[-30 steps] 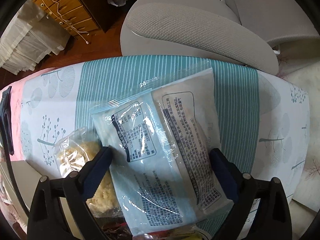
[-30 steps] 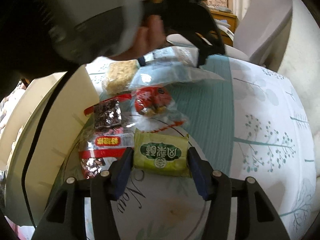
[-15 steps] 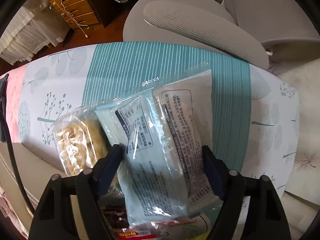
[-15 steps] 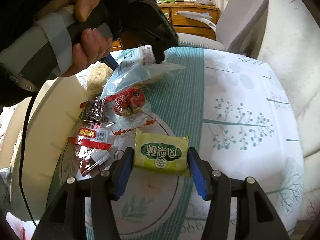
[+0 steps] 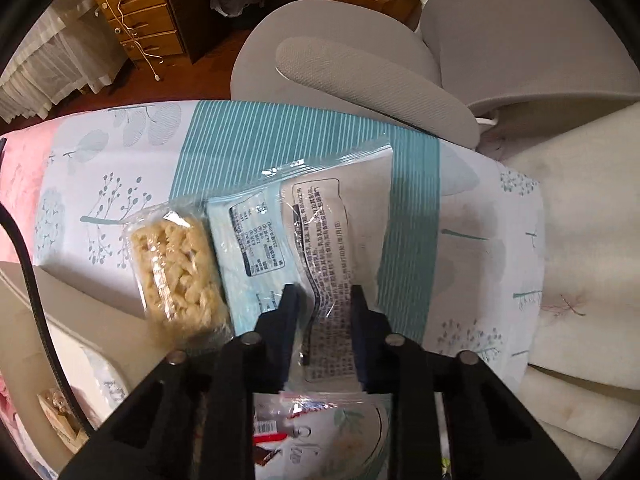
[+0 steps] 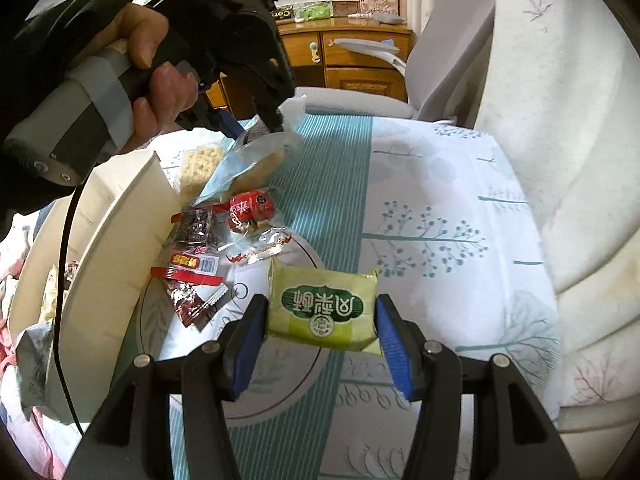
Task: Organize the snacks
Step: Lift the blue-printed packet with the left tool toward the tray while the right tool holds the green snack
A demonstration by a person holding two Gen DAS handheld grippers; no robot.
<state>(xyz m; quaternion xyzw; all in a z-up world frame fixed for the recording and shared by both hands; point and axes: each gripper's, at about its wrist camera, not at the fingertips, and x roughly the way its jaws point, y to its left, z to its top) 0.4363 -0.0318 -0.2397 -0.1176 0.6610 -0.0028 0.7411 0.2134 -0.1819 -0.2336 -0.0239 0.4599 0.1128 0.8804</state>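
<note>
My left gripper (image 5: 322, 292) points steeply down over a pale blue snack bag (image 5: 320, 220) with printed text. Its jaws are closing, and the bag's near end is crumpled between the pads. In the right wrist view that bag (image 6: 256, 160) hangs tilted from the left gripper (image 6: 254, 124), one end raised off the table. My right gripper (image 6: 320, 304) is shut on a green snack packet (image 6: 324, 320) and holds it above the tablecloth. A clear-wrapped beige crispy snack (image 5: 176, 276) lies just left of the blue bag.
Red and dark red snack packets (image 6: 200, 256) lie in a heap on the patterned tablecloth (image 6: 440, 200). A white box (image 6: 120, 240) stands at the left with a black cable (image 5: 28, 260) over it. Grey chairs (image 5: 360, 80) stand beyond the table's far edge.
The left jaws have narrowed from wide open onto the blue bag, and the hand has risen with it. The right gripper has lifted the green packet higher.
</note>
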